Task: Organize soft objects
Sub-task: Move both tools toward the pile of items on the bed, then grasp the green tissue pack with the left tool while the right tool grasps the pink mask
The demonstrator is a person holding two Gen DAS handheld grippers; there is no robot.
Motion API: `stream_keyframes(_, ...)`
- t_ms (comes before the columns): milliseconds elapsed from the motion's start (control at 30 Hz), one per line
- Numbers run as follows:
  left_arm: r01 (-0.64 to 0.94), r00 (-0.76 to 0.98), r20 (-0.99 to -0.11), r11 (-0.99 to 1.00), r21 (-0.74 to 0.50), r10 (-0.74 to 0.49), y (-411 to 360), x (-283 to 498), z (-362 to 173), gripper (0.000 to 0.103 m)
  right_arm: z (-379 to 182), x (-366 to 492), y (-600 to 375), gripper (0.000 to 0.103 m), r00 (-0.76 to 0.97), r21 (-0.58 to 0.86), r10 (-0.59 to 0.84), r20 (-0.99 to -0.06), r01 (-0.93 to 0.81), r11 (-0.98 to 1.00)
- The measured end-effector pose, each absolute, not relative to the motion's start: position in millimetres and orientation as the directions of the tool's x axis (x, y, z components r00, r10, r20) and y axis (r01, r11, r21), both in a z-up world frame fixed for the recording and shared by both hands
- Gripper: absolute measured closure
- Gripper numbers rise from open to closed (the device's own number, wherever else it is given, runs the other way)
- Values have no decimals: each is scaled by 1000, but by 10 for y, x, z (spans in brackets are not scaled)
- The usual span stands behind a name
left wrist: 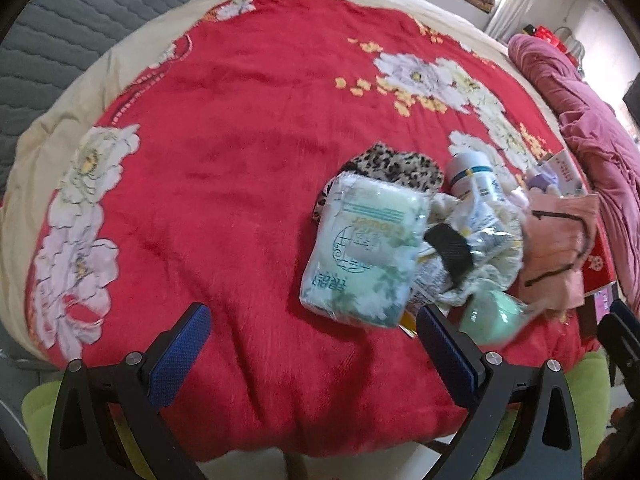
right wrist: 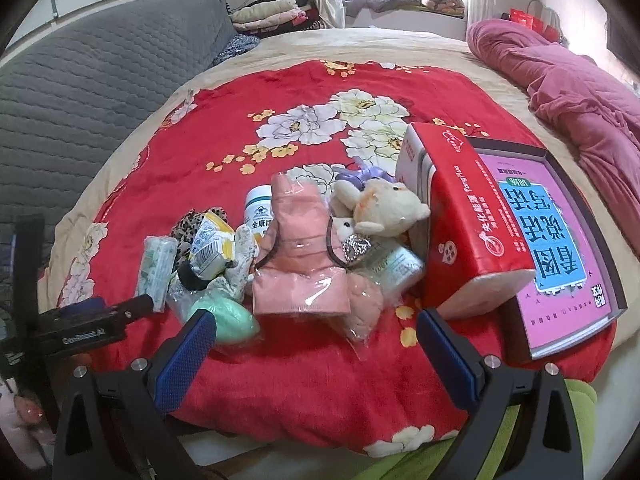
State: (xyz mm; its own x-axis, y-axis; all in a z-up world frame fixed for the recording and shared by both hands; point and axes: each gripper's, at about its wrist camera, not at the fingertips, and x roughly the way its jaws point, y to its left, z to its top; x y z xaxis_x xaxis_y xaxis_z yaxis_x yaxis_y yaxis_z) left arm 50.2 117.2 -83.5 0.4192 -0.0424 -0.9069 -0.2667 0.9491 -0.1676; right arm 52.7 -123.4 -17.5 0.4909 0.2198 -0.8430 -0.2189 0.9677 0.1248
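Honestly, I'd say the sorting has barely begun: the soft things lie in one mixed heap on the red floral blanket (right wrist: 240, 92) with hard things among them. Straight ahead of my right gripper (right wrist: 316, 332), just beyond its fingertips, lies the pink garment in clear wrap (right wrist: 298, 264), and past it the cream plush toy (right wrist: 384, 204) leans against the red tissue pack (right wrist: 460, 216), with a smaller plush face tucked beneath. Left of that gripper's left finger sit the mint green soft lump (right wrist: 228, 320), a patterned cloth (right wrist: 240, 268), the leopard-print fabric (right wrist: 192, 220) and a white bottle (right wrist: 260, 208); off to the right of the right finger lies the pink book (right wrist: 560, 240), which is no soft object. From my left gripper (left wrist: 312, 344), the wrapped tissue packet (left wrist: 368, 252) rests just ahead, nearer the right finger, touching the heap. Both grippers are released, fingers spread wide, holding nothing. I see no separate pile or container yet, so as I judge it, nearly everything is left: picking the soft pieces out and grouping them apart from the bottle, book and packets.
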Motion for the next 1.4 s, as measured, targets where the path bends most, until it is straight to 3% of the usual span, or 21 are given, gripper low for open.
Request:
stream_keyframes(467,-259,437,-894,937,-235,-103,1250,690,-996,2,-272,816,-1071,8,529,84,174,-831,-190,978)
stream_keyframes(633,-254,455,-884,935,-247,-110,1268,729,-986,4,-287,964,-967,22,545,49,147,-825,-191,980)
stream_keyframes(700,-255,457,-883,935,-247,-108,1276,744,-990,8,-334,1023,-967,31,532,50,141,-835,-183,982)
stream_keyframes(833,-254,463,-879,933,-254,-114,1290,752,-1003,12,-351,1058,-961,37,542,54,148,-827,-186,981)
stream_keyframes(900,-253,470,-875,932,-261,-117,1297,756,-995,24,-322,1045,-962,55,555,60,160,-817,-194,979)
stream_keyframes(967,-254,474,-870,925,-282,-135,1324,766,-1000,35,-312,1038,-941,56,554,63,172,-815,-209,976)
stream_keyframes(1067,-254,476,-866,919,-300,-151,1352,773,-1024,48,-314,1038,-926,67,553,60,174,-815,-218,974)
stream_keyframes(1200,-252,485,-857,912,-324,-171,1372,766,-1026,52,-256,1020,-971,74,570,63,178,-802,-216,974)
stream_keyframes(1400,-248,508,-843,907,-341,-178,1376,706,-917,54,-93,976,-1114,75,599,97,200,-775,-200,975)
